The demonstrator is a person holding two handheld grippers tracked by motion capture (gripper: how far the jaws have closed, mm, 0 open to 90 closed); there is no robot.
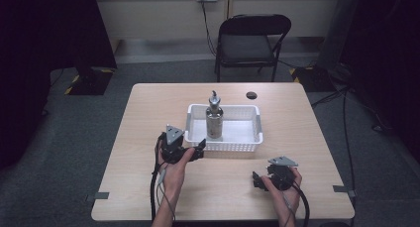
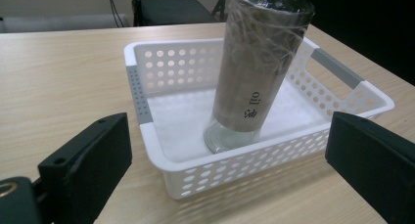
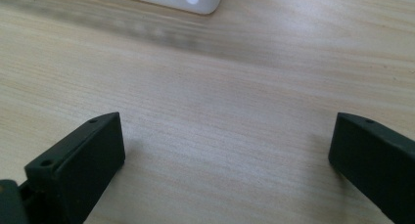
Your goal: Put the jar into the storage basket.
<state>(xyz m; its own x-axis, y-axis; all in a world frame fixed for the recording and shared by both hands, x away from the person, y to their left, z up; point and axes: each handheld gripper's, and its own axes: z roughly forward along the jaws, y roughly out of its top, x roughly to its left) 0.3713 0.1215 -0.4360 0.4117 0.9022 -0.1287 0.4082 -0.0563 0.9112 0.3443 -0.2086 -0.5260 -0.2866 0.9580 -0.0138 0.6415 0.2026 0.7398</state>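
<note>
Here the bottle point(image 2: 254, 72) stands upright inside the white basket point(image 2: 147, 145), toward the basket's left half as seen from the high view, its clear base resting on the white floor and its spout cap rising above the rim. It looks like a glass oil bottle wrapped in a kraft-paper sleeve bound with thin twine, so I judge it fairly heavy for its width, rigid, and breakable if it tips against the perforated wall or drops on the table point(image 1: 148, 113). The bare glass at the foot and shoulder is likely slick, while the paper band offers more friction, so the middle of that sleeve seems the sound place to pinch, squarely across the body and low enough to keep the weight from swinging. The left gripper point(image 1: 190, 152) sits just beside the basket's near-left corner, aimed at the bottle, its jaws spread wide and holding nothing. The right gripper point(image 1: 257, 181) rests low over bare wood, well apart from the basket's near-right corner, jaws likewise parted and empty. The narrow neck looks a poorer hold.
</note>
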